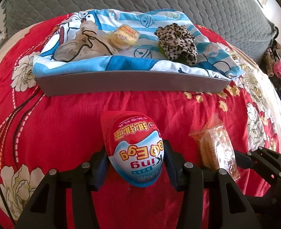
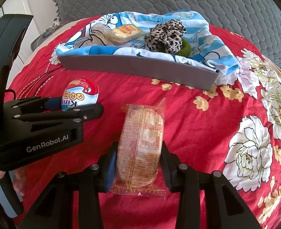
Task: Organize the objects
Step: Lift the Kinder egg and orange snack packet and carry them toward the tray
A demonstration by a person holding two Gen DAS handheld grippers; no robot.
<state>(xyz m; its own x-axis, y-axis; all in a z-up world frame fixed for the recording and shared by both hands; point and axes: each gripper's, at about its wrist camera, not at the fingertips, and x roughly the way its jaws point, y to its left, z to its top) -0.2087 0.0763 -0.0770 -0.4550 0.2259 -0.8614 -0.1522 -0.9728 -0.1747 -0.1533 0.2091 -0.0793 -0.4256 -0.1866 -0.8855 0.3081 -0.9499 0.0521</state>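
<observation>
The left tool (image 1: 135,164) has its blue pads pressed on either flank of the toy egg (image 1: 134,148), part closed around its wide middle, the pointed end aimed away toward the tray. Gripping it across the broad belly likely keeps the smooth shell from squirting out. The right tool (image 2: 138,162) is closed narrower on the wrapped rice cracker pack (image 2: 142,143), pads squeezing the long sides so the crinkly wrapper stays flat between them. Both items sit low over the red flowered bedspread (image 2: 197,133), just beside each other. Beyond them stands the grey tray (image 2: 140,68), lined with a blue cartoon cloth (image 2: 207,43) and already carrying a yellow snack pack (image 2: 125,33), a leopard scrunchie (image 2: 165,34), a green hair tie (image 2: 185,48) and a beige pouch (image 1: 83,43). The tray seems the place both held items are meant for, with bare cloth between the snack and the scrunchie.
</observation>
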